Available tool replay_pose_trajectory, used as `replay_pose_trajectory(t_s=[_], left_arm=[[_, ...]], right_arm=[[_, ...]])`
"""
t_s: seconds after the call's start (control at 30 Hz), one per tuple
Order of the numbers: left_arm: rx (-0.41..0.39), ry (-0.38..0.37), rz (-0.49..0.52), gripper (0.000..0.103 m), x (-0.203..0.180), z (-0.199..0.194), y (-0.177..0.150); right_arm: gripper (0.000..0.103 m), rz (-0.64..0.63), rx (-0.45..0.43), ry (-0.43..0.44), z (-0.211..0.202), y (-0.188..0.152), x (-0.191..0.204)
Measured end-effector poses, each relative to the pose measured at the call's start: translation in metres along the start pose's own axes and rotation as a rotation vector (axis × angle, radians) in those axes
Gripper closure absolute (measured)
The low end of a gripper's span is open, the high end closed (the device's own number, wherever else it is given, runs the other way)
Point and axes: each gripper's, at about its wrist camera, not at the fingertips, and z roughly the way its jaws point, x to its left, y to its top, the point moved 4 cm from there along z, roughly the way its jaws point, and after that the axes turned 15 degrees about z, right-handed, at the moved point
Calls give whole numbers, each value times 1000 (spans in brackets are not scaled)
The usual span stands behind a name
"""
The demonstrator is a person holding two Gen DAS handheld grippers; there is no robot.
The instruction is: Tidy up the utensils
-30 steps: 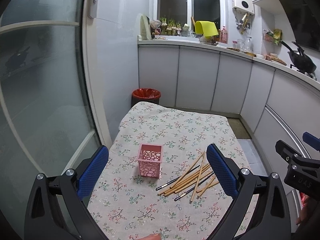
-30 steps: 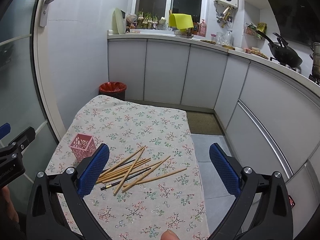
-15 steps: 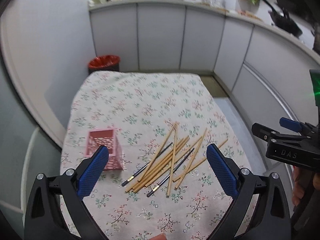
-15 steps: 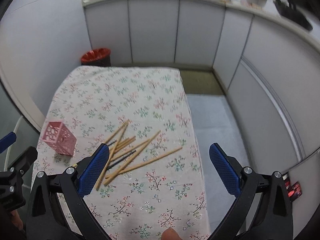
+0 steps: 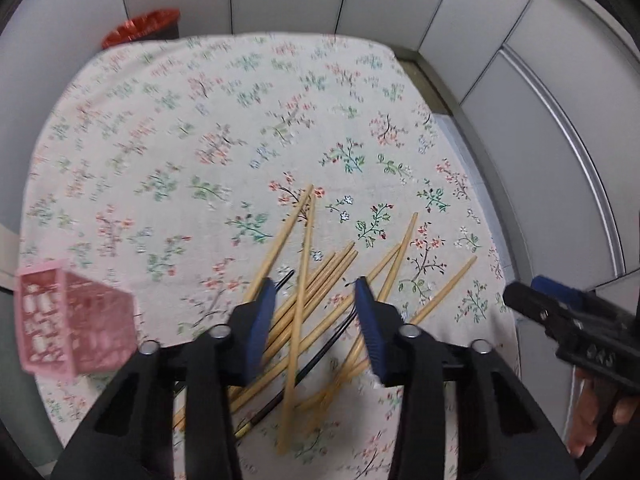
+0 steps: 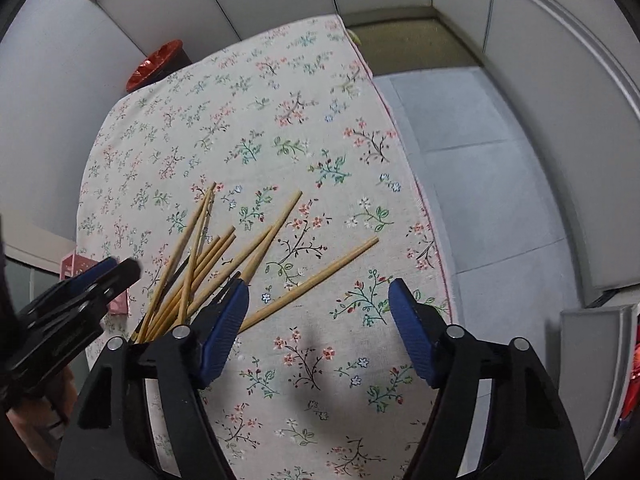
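A pile of several wooden chopsticks [image 5: 320,280] and a few dark ones lies on the floral tablecloth [image 5: 224,128]. My left gripper [image 5: 316,292] hangs just above the pile, jaws partly closed around several sticks but not touching them. A pink perforated holder [image 5: 72,320] stands to its left. My right gripper [image 6: 318,294] is wide open and empty, over the cloth to the right of the pile [image 6: 224,248]. One chopstick [image 6: 320,276] lies apart between its fingers. The holder [image 6: 72,264] is mostly hidden behind the left gripper there.
A red bin [image 5: 140,28] stands beyond the table's far left corner. White cabinet fronts [image 5: 520,80] run along the back and right. The table's right edge [image 6: 424,216] drops to a grey tiled floor [image 6: 480,160].
Both grippers have tilted down and come closer to the table. The left gripper's jaws have narrowed a lot and now straddle the chopstick pile. The right gripper's jaws have narrowed a little.
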Motion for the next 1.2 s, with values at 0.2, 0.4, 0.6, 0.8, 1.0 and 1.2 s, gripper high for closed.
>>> replay_pose_trajectory(t_s=[0.2, 0.4, 0.6, 0.8, 1.0, 1.2], left_arm=[[48, -27, -13, 88, 6, 52, 25], [88, 39, 1, 90, 8, 78, 39], [114, 59, 14, 97, 11, 91, 40], [57, 52, 30, 98, 18, 55, 27], [-36, 31, 39, 98, 14, -1, 9], [-144, 39, 49, 98, 3, -53, -14]], right_arm=[[38, 33, 55, -22, 22, 7, -12], [38, 42, 74, -28, 31, 11, -16], [39, 71, 98, -28, 44, 11, -21], [50, 103, 130, -10, 61, 8, -22], [55, 101, 113, 4, 75, 10, -7], [74, 85, 14, -103, 77, 8, 4]])
